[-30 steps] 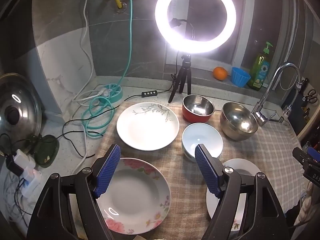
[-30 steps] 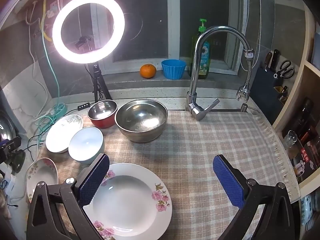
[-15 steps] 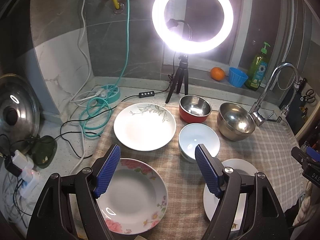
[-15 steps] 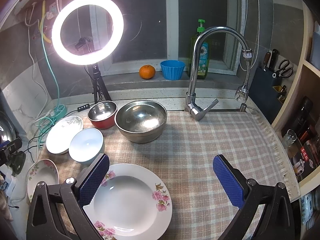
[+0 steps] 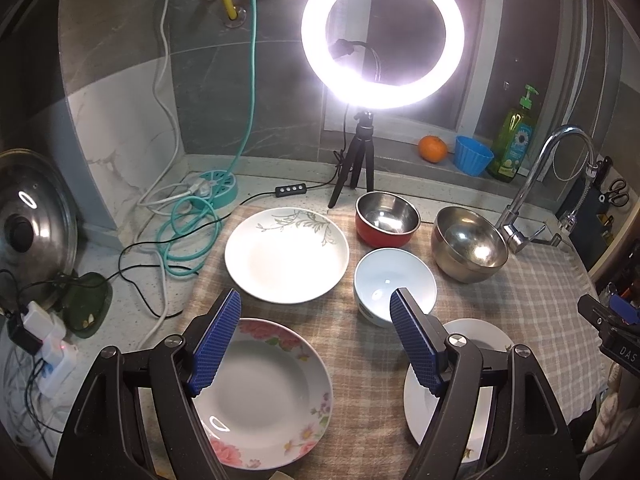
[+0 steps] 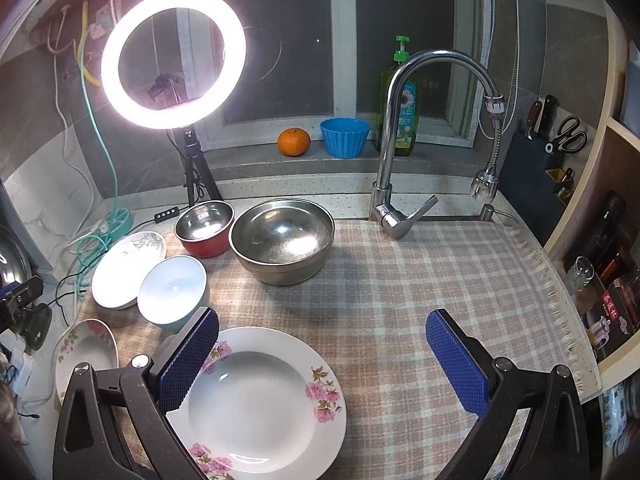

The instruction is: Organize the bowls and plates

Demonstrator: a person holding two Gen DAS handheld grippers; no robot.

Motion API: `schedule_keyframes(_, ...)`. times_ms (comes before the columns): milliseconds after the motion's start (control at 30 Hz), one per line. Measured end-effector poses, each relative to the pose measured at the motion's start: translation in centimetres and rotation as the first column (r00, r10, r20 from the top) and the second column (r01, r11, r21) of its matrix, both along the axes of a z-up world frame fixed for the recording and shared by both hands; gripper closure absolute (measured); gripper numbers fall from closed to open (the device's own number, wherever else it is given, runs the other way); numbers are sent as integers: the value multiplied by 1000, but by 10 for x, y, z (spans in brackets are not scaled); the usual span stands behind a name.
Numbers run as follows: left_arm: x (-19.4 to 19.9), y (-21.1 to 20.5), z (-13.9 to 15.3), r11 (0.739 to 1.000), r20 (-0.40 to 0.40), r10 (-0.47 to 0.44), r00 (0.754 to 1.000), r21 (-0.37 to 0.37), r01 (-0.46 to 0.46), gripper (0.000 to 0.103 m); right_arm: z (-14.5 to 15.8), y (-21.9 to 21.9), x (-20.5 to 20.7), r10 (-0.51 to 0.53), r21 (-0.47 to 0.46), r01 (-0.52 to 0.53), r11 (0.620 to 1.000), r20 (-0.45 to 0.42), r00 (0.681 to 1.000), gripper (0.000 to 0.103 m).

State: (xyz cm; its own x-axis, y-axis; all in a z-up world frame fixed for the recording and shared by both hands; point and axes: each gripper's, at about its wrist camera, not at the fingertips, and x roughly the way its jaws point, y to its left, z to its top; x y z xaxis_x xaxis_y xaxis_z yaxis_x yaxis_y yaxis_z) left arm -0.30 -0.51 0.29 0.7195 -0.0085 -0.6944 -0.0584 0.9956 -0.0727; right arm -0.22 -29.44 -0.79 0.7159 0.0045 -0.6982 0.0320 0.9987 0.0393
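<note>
On the checked cloth point(image 5: 360, 344) lie a pink-flowered plate point(image 5: 264, 396), a white plate with a green sprig point(image 5: 286, 254), a pale blue bowl point(image 5: 394, 282), a red steel-lined bowl point(image 5: 386, 218), a large steel bowl point(image 5: 468, 242) and a second flowered plate point(image 6: 260, 400). My left gripper point(image 5: 316, 340) is open and empty above the near flowered plate. My right gripper point(image 6: 324, 360) is open and empty above the second flowered plate, whose left part its left finger hides.
A ring light on a tripod point(image 5: 382, 36) stands at the back. A tap point(image 6: 400, 140) rises at the cloth's far edge. Cables and a teal hose point(image 5: 188, 224) lie left of the cloth, with a pot lid point(image 5: 32, 228) beyond. A knife block point(image 6: 540, 152) and shelves stand right.
The left wrist view has shifted slightly, so the dishes sit a little lower and further left in it. The right view is almost unchanged. Both grippers stay open.
</note>
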Motion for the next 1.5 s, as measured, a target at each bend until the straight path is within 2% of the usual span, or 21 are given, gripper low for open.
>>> schedule_keyframes(1500,1,-10,-1,1000,-6,-16,1000,-1,16,26,-10,-1,0,-8,-1,8,1000,-10,1000,1)
